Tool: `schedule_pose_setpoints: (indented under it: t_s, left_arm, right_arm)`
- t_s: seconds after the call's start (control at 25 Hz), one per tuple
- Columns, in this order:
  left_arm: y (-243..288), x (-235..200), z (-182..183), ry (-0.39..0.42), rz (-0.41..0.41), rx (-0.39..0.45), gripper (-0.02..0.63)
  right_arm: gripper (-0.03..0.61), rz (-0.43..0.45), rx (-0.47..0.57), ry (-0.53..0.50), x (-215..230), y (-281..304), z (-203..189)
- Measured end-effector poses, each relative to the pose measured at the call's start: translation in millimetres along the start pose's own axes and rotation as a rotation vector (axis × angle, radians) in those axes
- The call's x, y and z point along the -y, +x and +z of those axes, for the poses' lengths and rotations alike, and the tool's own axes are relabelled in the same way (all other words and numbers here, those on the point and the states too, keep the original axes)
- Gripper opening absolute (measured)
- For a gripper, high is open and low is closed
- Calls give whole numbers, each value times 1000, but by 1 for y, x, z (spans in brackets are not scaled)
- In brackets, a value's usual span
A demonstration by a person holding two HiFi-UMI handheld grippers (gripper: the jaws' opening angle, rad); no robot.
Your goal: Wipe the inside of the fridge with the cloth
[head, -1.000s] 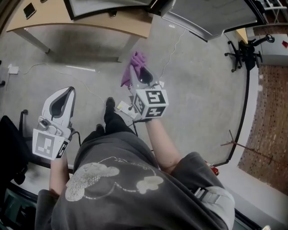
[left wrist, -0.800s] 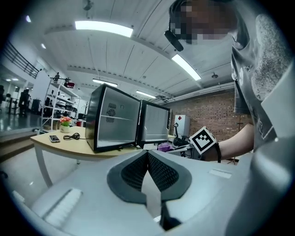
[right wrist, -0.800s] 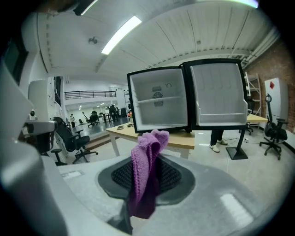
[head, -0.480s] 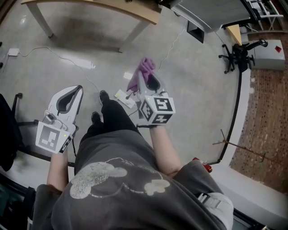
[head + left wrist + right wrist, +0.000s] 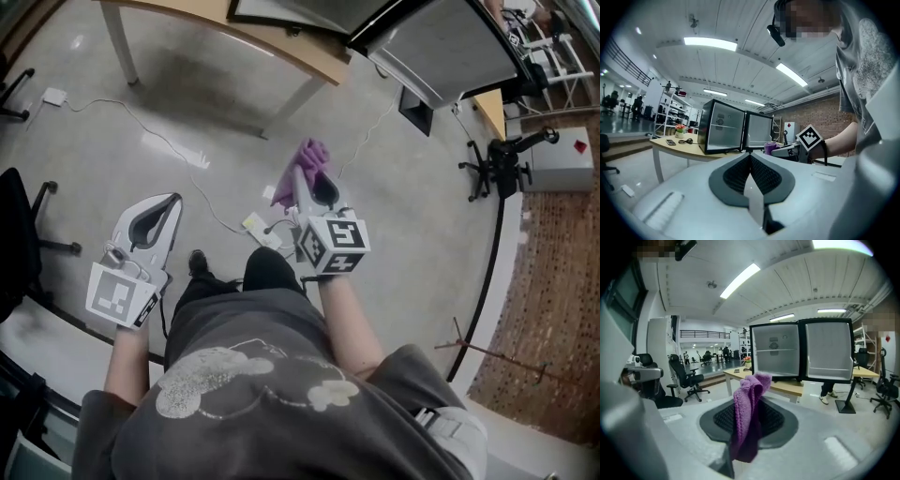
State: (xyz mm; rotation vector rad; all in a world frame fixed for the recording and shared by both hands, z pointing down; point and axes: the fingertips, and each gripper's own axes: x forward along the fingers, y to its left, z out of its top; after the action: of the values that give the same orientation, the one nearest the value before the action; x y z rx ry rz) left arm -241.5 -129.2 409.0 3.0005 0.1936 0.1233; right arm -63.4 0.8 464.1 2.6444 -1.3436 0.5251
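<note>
Floor fills most of the head view, where we look down on the person's grey shirt and both outstretched arms. The left gripper is at the left, its jaws pressed together with nothing in them. The right gripper reaches further forward and pinches the purple cloth, which sticks out past its tips. A white power strip lies on the floor near the person's shoes. At the top edge we see a wooden table with the open fridge on it.

In the left gripper view the jaws meet tip to tip and are empty. Beyond them the fridge stands on the table, well apart from us, with its door swung wide. At the right we see the other gripper's marker cube and a bit of the cloth.

In the right gripper view the jaws are clamped on the cloth, which rises in a fold above them and droops down in front. The fridge is straight ahead, well apart, showing its pale interior, with the door open to the right. An office chair stands at the left.
</note>
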Motion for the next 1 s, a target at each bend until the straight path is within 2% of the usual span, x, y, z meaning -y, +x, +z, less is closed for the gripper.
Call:
schedule_pose_setpoints:
  t_s: [0.16,0.4,0.52,0.64,0.8,1.0]
  left_arm:
    - [4,15,3,64,82,0,17]
    - [10,66,4,124,289,11,17]
    - [17,93,-1,126,386,8,17]
    - [23,132,10,144,458,29,17]
    - [27,191,13,132,522,33,17]
    - [14,247,-4,81,562,-5,17]
  right_arm:
    - [84,106,32,-17,9,6,4]
    - [84,264,75,-50,51,-32,8]
    - [84,338,54,-93,91,-62,-15]
    - [84,383,24,-108,131,-90,-37]
    - [84,444,-21,-84,164,-120,-58]
    - [84,539,-32,-89,162,-146,-72]
